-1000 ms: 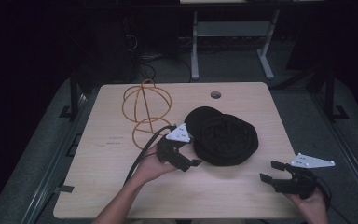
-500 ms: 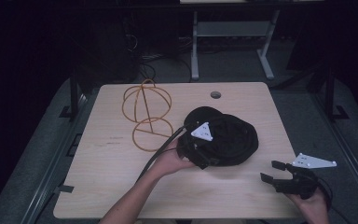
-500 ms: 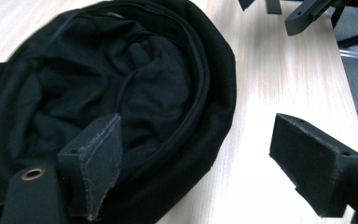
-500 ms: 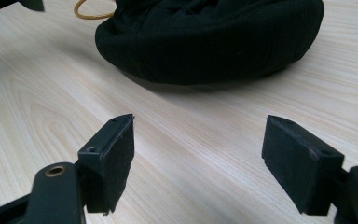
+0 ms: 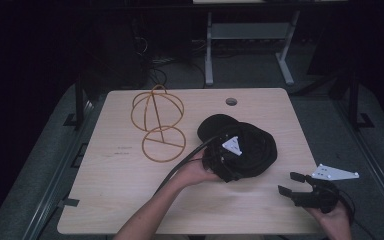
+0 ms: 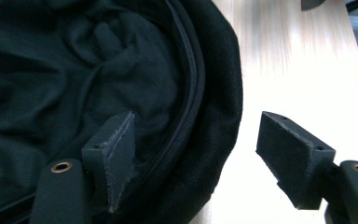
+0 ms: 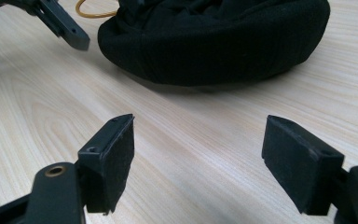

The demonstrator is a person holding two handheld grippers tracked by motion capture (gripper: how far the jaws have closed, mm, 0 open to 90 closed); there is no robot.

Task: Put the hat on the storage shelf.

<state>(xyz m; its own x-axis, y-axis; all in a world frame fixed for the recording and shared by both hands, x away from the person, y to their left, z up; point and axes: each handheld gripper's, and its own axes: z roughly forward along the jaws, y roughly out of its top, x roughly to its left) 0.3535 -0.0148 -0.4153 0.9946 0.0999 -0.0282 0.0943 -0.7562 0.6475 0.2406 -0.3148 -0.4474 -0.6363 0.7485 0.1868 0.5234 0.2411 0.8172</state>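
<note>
Nearest, at the right near edge of the pale wooden table: right gripper held low in a hand, jaws spread wide and empty, pointing left toward the middle of the table, well apart from the cloth. Just beyond, near the table's centre: left gripper, on a forearm reaching in from the near edge, jaws likewise parted, straddling the near right rim of a black fabric hat; one jaw over the dark lining inside, the other outside above bare wood, nothing pinched yet. Hat lying crown down, opening upward, a sewn band running round the inner edge. Probably light, soft and floppy, likely to sag and fold when lifted; safest hold probably the thicker stitched rim, where the open jaws sit now, rather than the loose lining. Not fragile, not slippery by the look of it. Farther left: an orange wire hat stand, a round cage on a ring base, apart from the hat. Farther still: a small round cable hole in the tabletop. Beyond the far edge: dim room, grey floor, the pale metal legs of a frame, tangled cables in shadow.
</note>
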